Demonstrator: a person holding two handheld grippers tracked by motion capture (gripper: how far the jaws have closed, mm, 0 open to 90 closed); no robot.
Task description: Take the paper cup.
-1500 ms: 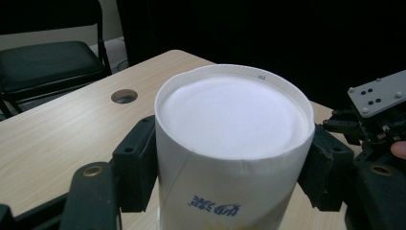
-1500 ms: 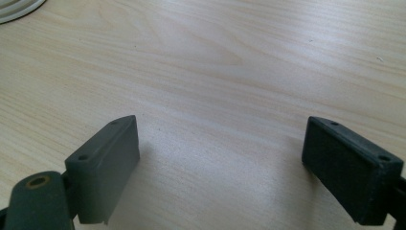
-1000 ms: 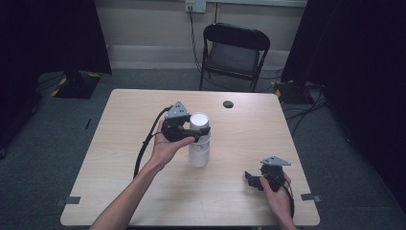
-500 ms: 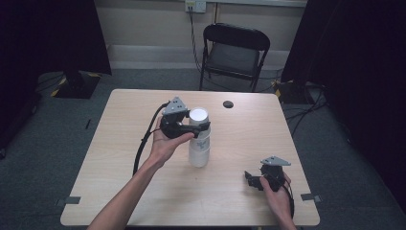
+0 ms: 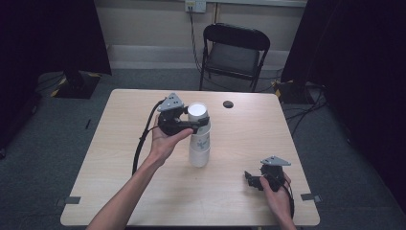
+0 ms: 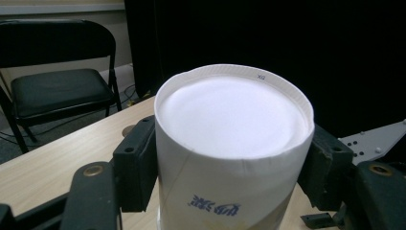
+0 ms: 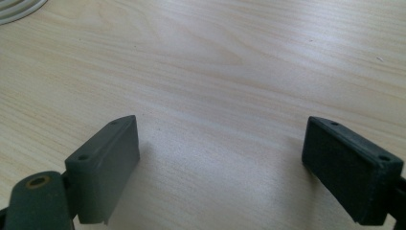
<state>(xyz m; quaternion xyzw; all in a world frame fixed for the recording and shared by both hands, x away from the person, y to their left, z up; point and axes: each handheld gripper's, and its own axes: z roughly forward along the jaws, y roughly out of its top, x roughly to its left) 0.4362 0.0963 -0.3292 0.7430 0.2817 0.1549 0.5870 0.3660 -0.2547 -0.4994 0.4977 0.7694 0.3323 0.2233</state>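
A stack of white paper cups stands upside down at the middle of the table. My left gripper comes in from the left and is shut on the top cup just under its upturned base. In the left gripper view both black pads press the sides of the top cup, which bears blue print, and my left gripper shows the wall slightly dented. My right gripper rests low at the front right of the table. Its jaws stand wide apart over bare wood, so my right gripper is open.
A small black round thing lies at the table's far side. A black folding chair stands behind the table. The left gripper's cable loops over the left half. A white rim shows at the corner of the right gripper view.
The left hand has risen a little with the top cup, which now sits higher above the rest of the stack. The right hand has not moved.
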